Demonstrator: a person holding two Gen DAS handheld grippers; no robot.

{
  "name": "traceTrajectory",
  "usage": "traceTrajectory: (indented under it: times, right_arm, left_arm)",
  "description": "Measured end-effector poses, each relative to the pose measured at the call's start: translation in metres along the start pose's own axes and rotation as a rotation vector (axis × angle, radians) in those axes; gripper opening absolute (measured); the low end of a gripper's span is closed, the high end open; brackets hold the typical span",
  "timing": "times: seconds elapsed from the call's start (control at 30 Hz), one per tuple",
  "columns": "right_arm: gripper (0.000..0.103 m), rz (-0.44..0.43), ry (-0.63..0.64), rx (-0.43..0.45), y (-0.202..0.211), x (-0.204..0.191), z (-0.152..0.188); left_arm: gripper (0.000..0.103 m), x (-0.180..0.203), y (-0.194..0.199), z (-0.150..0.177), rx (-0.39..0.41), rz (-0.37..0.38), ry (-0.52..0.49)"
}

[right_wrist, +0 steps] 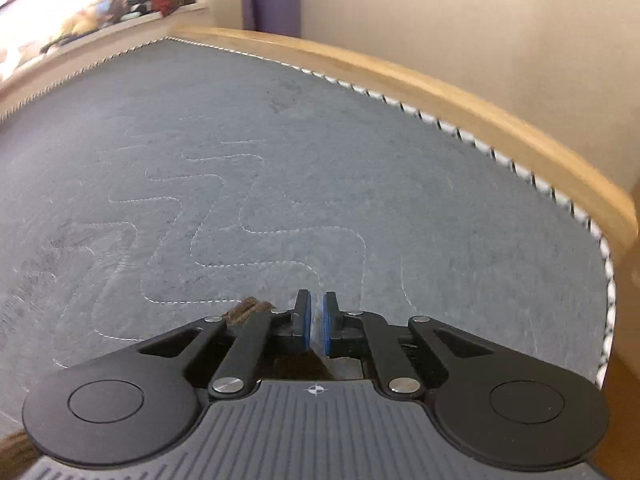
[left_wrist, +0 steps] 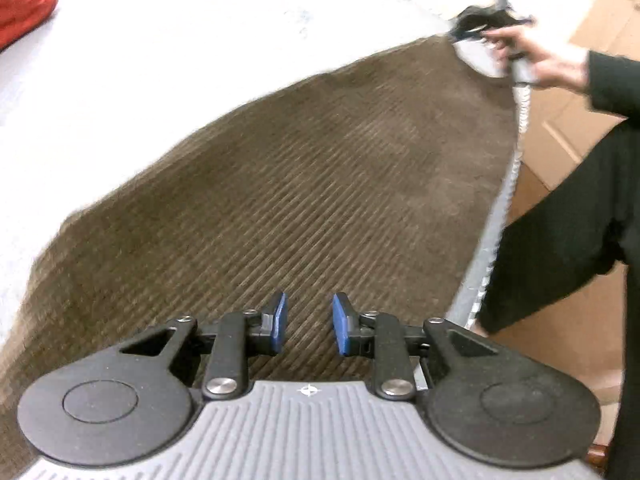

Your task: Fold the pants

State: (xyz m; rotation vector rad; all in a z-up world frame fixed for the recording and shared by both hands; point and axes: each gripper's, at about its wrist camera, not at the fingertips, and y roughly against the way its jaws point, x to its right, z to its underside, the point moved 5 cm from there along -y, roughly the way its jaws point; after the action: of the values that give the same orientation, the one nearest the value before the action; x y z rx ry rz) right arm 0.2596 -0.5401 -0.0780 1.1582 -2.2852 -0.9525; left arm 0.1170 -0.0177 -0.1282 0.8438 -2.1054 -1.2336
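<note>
One pair of brown corduroy pants [left_wrist: 280,184] lies flat on the mattress [right_wrist: 320,160], along its near edge. Fabric judged soft, limp, fairly grippy; take hold at hems or waistband corners. Left gripper [left_wrist: 306,324] hovers over the pants, partly spread, empty. Right gripper [right_wrist: 316,324] is pressed together; a grip on cloth cannot be confirmed. No containers visible.

A bedroom at home: quilted mattress [right_wrist: 360,152] in wooden frame [right_wrist: 480,104] (cluttered sill behind).

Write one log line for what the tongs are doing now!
left tongs: open over pants | right tongs: shut at pants corner
</note>
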Motion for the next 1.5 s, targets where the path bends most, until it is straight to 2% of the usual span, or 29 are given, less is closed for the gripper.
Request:
traceTrajectory:
  times: [0.07, 0.1, 0.13, 0.2, 0.23, 0.3, 0.37, 0.4, 0.47, 0.53, 0.57, 0.67, 0.73, 0.8, 0.87, 0.97, 1.03, 1.1, 1.17, 1.3, 1.4, 1.5]
  right_arm:
    - [0.007, -0.024, -0.067, 0.023, 0.017, 0.015, -0.006]
    - [0.010, -0.026, -0.099, 0.030, 0.026, 0.023, -0.008]
    - [0.014, -0.034, -0.138, 0.032, 0.035, 0.032, -0.007]
    - [0.041, -0.056, -0.235, 0.013, 0.051, 0.054, -0.001]
    - [0.043, -0.060, -0.284, -0.004, 0.056, 0.065, 0.006]
    - [0.043, -0.062, -0.365, -0.056, 0.063, 0.087, 0.025]
    - [0.043, -0.056, -0.424, -0.112, 0.069, 0.104, 0.045]
    - [0.043, -0.052, -0.442, -0.137, 0.071, 0.109, 0.055]
    - [0.044, -0.053, -0.453, -0.166, 0.076, 0.116, 0.071]
    - [0.048, -0.055, -0.446, -0.173, 0.081, 0.119, 0.082]
    - [0.050, -0.059, -0.443, -0.172, 0.084, 0.119, 0.085]
    - [0.059, -0.073, -0.432, -0.187, 0.087, 0.114, 0.094]
    - [0.060, -0.095, -0.452, -0.216, 0.090, 0.105, 0.103]
    - [0.061, -0.108, -0.485, -0.241, 0.088, 0.100, 0.112]
    - [0.064, -0.113, -0.499, -0.254, 0.089, 0.091, 0.120]
    - [0.065, -0.068, -0.457, -0.221, 0.087, 0.081, 0.116]
    - [0.060, -0.037, -0.443, -0.214, 0.087, 0.076, 0.116]
    - [0.035, 0.017, -0.421, -0.208, 0.089, 0.072, 0.115]
    - [0.029, 0.035, -0.433, -0.190, 0.094, 0.070, 0.113]
    - [0.025, 0.061, -0.397, -0.083, 0.121, 0.050, 0.099]
    - [0.025, 0.056, -0.233, 0.055, 0.161, 0.005, 0.082]
    - [0.025, -0.029, -0.003, 0.228, 0.219, -0.060, 0.079]
  left_arm:
    - [0.029, 0.005, -0.022, 0.017, -0.115, -0.080, -0.065]
    - [0.029, 0.012, -0.021, 0.018, -0.088, -0.107, -0.116]
    - [0.029, 0.016, -0.020, 0.015, -0.097, -0.128, -0.138]
    - [0.031, 0.017, -0.012, 0.007, -0.089, -0.168, -0.080]
    - [0.031, 0.017, -0.007, 0.003, -0.072, -0.185, -0.036]
    - [0.035, 0.018, 0.010, -0.006, -0.028, -0.220, 0.052]
    - [0.055, 0.024, 0.033, -0.020, 0.048, -0.257, 0.114]
    - [0.059, 0.027, 0.051, -0.027, 0.100, -0.266, 0.152]
    - [0.062, 0.034, 0.080, -0.032, 0.180, -0.251, 0.220]
    - [0.065, 0.047, 0.110, -0.032, 0.247, -0.202, 0.272]
    - [0.070, 0.052, 0.119, -0.029, 0.268, -0.187, 0.279]
    - [0.072, 0.067, 0.134, -0.011, 0.321, -0.179, 0.293]
    - [0.072, 0.076, 0.125, 0.001, 0.323, -0.210, 0.292]
    - [0.072, 0.080, 0.108, 0.007, 0.277, -0.267, 0.290]
    - [0.072, 0.082, 0.110, 0.003, 0.309, -0.330, 0.247]
    - [0.072, 0.074, 0.110, -0.004, 0.348, -0.390, 0.207]
    - [0.072, 0.060, 0.101, -0.004, 0.319, -0.414, 0.244]
    - [0.072, 0.047, 0.097, -0.003, 0.300, -0.398, 0.324]
    - [0.072, 0.038, 0.096, -0.002, 0.295, -0.368, 0.380]
    - [0.072, 0.031, 0.108, 0.002, 0.311, -0.381, 0.395]
    - [0.072, 0.020, 0.119, 0.004, 0.333, -0.407, 0.403]
    - [0.072, 0.006, 0.132, 0.011, 0.352, -0.419, 0.456]
